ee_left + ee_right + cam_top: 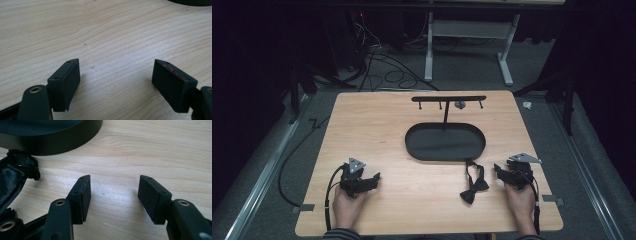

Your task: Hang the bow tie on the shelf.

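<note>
A black bow tie [473, 188] with its strap lies on the wooden table [377, 130], just in front of a black oval tray [445, 142]. From the tray rises a black stand [448, 99] with a crossbar and small hooks. My right gripper [501, 171] rests on the table to the right of the bow tie, jaws open and empty. In the right gripper view the satin bow tie [11, 182] lies at the left, beside the gripper [113, 192], with the tray's wall [55, 142] beyond. My left gripper [373, 179] sits at the near left, open; the left gripper view shows the gripper [116, 77] over bare wood.
A small grey piece [460, 104] hangs at the stand's crossbar. Cables trail on the floor beyond the table, near a white desk frame [467, 45]. Metal rails run along both sides of the table.
</note>
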Available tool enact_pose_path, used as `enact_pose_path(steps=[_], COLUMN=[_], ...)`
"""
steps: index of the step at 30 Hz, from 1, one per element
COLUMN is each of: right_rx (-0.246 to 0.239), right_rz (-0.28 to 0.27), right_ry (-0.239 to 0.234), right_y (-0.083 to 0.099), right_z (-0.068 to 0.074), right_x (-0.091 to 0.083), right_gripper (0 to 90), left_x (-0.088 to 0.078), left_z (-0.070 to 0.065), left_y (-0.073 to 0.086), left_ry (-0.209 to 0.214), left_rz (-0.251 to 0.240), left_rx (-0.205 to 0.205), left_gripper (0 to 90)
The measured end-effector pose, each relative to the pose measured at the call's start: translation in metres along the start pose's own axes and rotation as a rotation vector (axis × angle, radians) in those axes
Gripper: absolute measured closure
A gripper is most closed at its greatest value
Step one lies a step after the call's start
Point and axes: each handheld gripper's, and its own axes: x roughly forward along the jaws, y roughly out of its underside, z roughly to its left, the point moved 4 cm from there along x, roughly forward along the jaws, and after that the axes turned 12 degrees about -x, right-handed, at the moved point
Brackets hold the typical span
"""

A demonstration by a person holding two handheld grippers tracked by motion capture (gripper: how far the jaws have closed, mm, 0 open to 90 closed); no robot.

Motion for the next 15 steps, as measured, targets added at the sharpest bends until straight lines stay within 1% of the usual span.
enact_pose_path(steps=[15], right_rx=[-0.002], right_rz=[0.0], right_ry=[-0.003], right_y=[-0.0002], right_z=[0.0003], right_x=[0.0001], right_gripper=[45.7], left_x=[-0.0001], left_z=[0.0], left_y=[0.0], left_ry=[0.0], left_rz=[0.0], left_rx=[0.0], left_gripper=[23.1])
